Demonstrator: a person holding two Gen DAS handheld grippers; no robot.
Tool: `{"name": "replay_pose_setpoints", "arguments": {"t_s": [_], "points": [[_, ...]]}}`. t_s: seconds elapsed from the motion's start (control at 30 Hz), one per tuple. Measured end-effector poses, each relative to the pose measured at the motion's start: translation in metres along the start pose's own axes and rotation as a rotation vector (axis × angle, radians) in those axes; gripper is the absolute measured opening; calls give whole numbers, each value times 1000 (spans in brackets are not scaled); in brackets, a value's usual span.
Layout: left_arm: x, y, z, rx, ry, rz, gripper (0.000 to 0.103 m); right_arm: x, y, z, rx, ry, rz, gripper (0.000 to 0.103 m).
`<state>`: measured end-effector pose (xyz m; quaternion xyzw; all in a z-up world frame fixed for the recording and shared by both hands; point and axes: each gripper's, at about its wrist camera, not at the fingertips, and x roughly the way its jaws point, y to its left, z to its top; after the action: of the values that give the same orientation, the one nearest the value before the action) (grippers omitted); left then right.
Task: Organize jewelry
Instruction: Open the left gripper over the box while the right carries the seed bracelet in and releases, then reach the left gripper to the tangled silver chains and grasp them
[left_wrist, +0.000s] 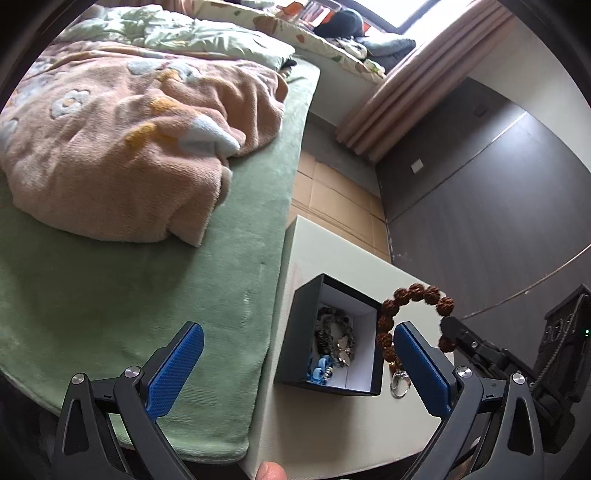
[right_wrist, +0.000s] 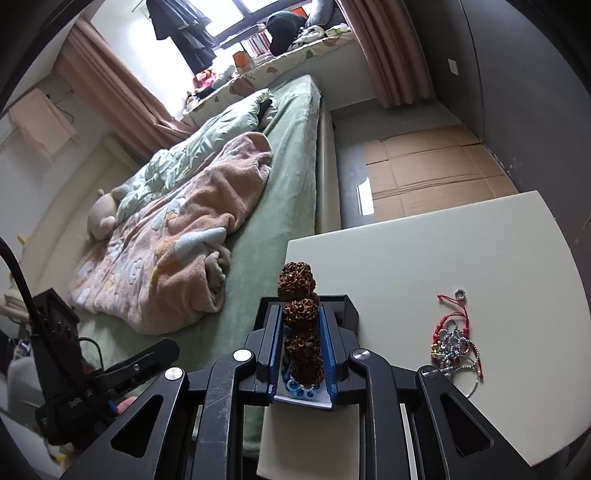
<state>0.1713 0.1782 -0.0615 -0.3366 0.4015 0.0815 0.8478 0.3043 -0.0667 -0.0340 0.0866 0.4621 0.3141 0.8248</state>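
A black box (left_wrist: 306, 299) with a white lining stands on the cream table (left_wrist: 332, 424). It holds a grey bead bracelet (left_wrist: 334, 334) and a blue trinket (left_wrist: 320, 369). My right gripper (left_wrist: 448, 328) is shut on a brown knobbly-bead bracelet (left_wrist: 413, 293) and holds it in the air just right of the box. In the right wrist view the beads (right_wrist: 299, 314) sit between the closed blue pads (right_wrist: 327, 332), with the box below them. My left gripper (left_wrist: 299, 350) is open and empty, in front of the box.
A tangle of red cord and silver chains (right_wrist: 454, 343) and a small metal ring (right_wrist: 460, 294) lie on the table's right side. A bed with a green sheet (left_wrist: 129, 288) and a pink blanket (left_wrist: 129, 147) adjoins the table's left edge. Cardboard (right_wrist: 436, 173) covers the floor beyond.
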Motion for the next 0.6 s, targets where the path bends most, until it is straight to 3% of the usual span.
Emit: {"name": "replay_pose_setpoints", "arguments": {"t_s": [0.23,0.3,0.37,0.47,0.6], "points": [[-10,-4,-8,91,-23,45,103,20,3,-10,24,99,110,27],[-11,-10,-10,139,-30,45,103,14,0,-12,38,75,110,50],[-12,-17,-14,178,-25,15,103,3,-8,-14,55,38,104,58],[-7,-27,-19,203,1,-37,103,-12,-24,-17,84,4,97,59],[1,-45,-26,249,13,-33,103,-32,-51,-27,129,-45,30,59]]}}
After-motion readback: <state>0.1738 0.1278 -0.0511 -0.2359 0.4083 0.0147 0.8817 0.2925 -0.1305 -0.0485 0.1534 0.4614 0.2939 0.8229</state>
